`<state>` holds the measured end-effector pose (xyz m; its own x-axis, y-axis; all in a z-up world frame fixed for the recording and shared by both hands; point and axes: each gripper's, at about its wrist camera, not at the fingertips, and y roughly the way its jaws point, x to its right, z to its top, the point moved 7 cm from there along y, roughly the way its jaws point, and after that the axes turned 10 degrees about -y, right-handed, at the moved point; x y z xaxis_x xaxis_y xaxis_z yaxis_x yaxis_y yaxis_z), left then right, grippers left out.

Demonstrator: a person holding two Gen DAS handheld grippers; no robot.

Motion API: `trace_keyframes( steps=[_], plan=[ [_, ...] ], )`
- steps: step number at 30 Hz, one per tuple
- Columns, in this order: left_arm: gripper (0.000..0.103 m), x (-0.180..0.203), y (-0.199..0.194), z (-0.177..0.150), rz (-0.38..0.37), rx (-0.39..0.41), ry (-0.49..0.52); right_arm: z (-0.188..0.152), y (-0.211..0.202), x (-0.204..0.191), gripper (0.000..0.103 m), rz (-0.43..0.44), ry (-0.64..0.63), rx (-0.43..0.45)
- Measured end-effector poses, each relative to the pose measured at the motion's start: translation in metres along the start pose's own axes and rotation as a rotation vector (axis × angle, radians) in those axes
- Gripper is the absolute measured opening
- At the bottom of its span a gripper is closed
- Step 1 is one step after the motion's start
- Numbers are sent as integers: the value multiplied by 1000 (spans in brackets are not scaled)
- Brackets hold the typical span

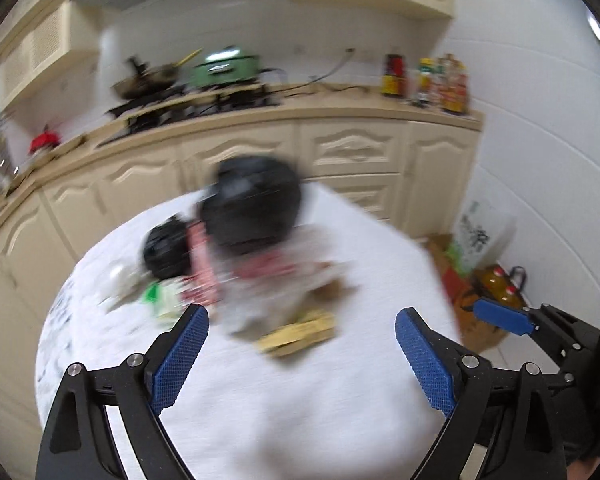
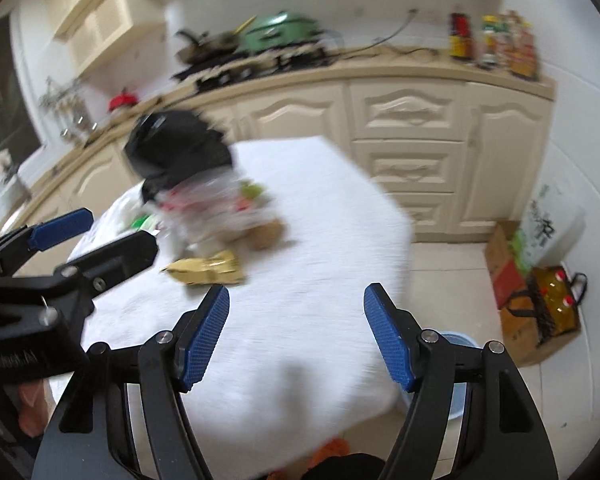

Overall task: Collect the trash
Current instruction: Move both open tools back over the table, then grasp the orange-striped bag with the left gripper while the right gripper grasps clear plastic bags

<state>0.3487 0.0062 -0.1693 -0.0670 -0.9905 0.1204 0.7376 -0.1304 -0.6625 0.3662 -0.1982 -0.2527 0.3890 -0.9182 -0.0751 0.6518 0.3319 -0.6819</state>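
Both tools stand open with nothing between the pads – the left tool (image 1: 302, 326) and the right tool (image 2: 296, 304) hover above the white table (image 2: 320, 216). The trash heap (image 1: 260, 280), with a yellow wrapper (image 2: 206, 270) nearest and a black bag (image 2: 180, 152) behind, waits ungrasped. Next move, I judge: descend to the wrapper. Motion blur hides the details – single pieces stay unclear

1. The right gripper (image 2: 296, 334) is hanging over the white-clothed table (image 2: 324, 216), its blue pads spread wide with nothing between them.
2. Just ahead of its left pad a yellow wrapper (image 2: 206, 270) is lying on the cloth.
3. Farther ahead, a blurred heap of clear plastic trash (image 2: 216, 204) is sitting beneath a black bag (image 2: 176, 148).
4. The left gripper (image 2: 100, 232) is reaching in from the left, its fingers parted.
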Motion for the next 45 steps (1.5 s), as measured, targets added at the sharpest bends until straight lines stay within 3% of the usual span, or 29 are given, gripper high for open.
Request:
trace_keyframes(
  steps=[5,9,20,26,28,30,34,36,41,45],
  plan=[
    [92,-70,6,-9,46,-45,-119,-1,38,-35,72,42,-56,-59],
    [92,-96,4,-7,44,-72,-164,3,57,-41,72,20,-54,-81],
    [85,-95,39,-11,59,-175,-127,20,74,-29,72,-13,-48,-84],
    [77,-75,52,10,75,-172,-103,24,82,-21,72,4,-24,-79],
    [73,-83,61,11,73,-183,-108,25,84,-18,72,6,-18,-78],
    [53,-78,72,8,76,-218,-104,26,86,-17,72,8,-13,-76],
    [49,-72,75,8,95,-204,-72,27,89,-13,72,10,-4,-75],
    [20,-67,74,5,83,-203,-54,27,92,-13,72,13,3,-78],
    [19,-63,60,0,48,-199,-73,29,94,-15,72,18,4,-77],
    [19,-78,18,-7,-4,-176,-108,33,91,-19,72,34,-6,-58]
  ],
)
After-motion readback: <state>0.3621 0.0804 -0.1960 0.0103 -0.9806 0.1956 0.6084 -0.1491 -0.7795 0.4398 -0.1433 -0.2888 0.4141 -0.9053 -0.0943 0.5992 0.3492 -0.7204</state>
